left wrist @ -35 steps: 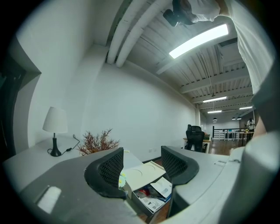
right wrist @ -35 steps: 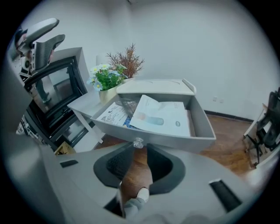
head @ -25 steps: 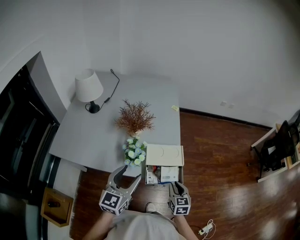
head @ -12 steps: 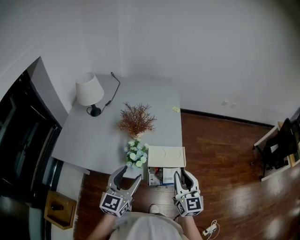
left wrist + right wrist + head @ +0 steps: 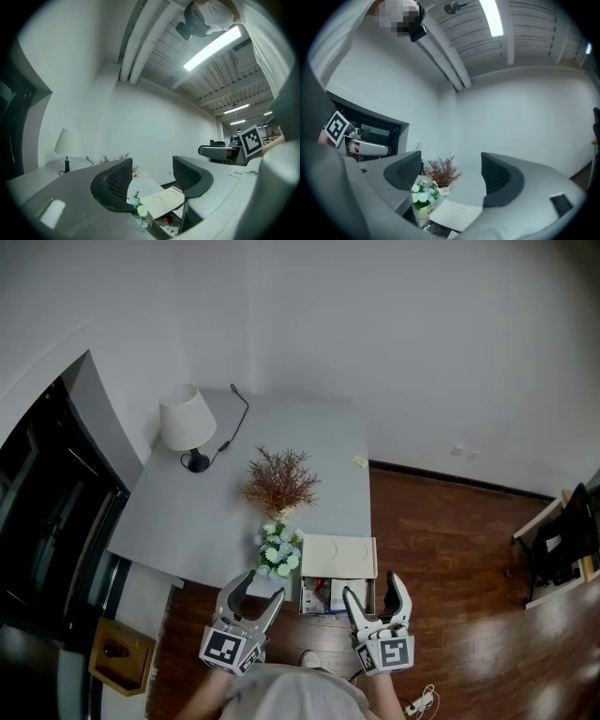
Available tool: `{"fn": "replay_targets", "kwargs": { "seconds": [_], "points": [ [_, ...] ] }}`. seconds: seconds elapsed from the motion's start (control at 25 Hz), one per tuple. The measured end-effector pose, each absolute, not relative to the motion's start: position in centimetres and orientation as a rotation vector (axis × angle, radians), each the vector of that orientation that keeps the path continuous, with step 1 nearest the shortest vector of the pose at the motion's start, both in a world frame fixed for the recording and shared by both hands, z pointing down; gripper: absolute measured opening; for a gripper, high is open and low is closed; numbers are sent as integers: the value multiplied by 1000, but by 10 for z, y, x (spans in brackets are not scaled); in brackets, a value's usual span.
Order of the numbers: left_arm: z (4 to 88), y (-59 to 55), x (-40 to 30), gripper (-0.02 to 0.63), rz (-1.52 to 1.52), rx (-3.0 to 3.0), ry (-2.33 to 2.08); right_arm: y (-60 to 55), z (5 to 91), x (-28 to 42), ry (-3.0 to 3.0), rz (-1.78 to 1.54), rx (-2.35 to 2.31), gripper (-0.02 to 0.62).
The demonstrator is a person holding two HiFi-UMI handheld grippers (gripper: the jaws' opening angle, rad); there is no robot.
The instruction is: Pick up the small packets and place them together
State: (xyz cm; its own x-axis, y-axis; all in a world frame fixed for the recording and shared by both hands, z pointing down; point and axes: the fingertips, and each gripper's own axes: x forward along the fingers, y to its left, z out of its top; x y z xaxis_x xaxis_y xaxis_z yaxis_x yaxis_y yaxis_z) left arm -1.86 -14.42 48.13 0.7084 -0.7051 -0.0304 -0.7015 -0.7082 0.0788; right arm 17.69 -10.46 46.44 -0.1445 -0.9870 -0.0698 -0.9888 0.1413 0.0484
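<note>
Small packets (image 5: 330, 595) lie in an open drawer under a cream box (image 5: 338, 556) at the grey table's (image 5: 216, 512) near edge. In the left gripper view the packets (image 5: 169, 224) show below the box (image 5: 161, 200). My left gripper (image 5: 262, 585) is open and empty, level, just left of the drawer. My right gripper (image 5: 372, 587) hovers at the drawer's right side. Its jaws have just been opening and stand wide apart with nothing between them. Both gripper views confirm empty jaws: left gripper (image 5: 152, 180), right gripper (image 5: 450, 176).
A pot of white and blue flowers (image 5: 277, 552) stands next to the box, with a dried brown plant (image 5: 279, 482) behind it. A white lamp (image 5: 186, 421) and its cable sit at the table's far left. A small yellow item (image 5: 360, 462) lies at the far right edge. Wooden floor lies to the right.
The right gripper has come up and away from the drawer and its jaws have gone from shut to wide open. The left gripper has barely moved and stays open.
</note>
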Motion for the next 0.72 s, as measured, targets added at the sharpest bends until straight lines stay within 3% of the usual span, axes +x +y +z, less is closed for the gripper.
{"fn": "replay_targets", "kwargs": {
  "seconds": [0.4,0.72],
  "points": [
    [490,-152,-13,252,-4,2852,-1154,-113,490,184,2541,63,-1992,377],
    [501,-150,-3,262,41,2874,-1061,-124,597,192,2848,-324,-2008,376]
  ]
}}
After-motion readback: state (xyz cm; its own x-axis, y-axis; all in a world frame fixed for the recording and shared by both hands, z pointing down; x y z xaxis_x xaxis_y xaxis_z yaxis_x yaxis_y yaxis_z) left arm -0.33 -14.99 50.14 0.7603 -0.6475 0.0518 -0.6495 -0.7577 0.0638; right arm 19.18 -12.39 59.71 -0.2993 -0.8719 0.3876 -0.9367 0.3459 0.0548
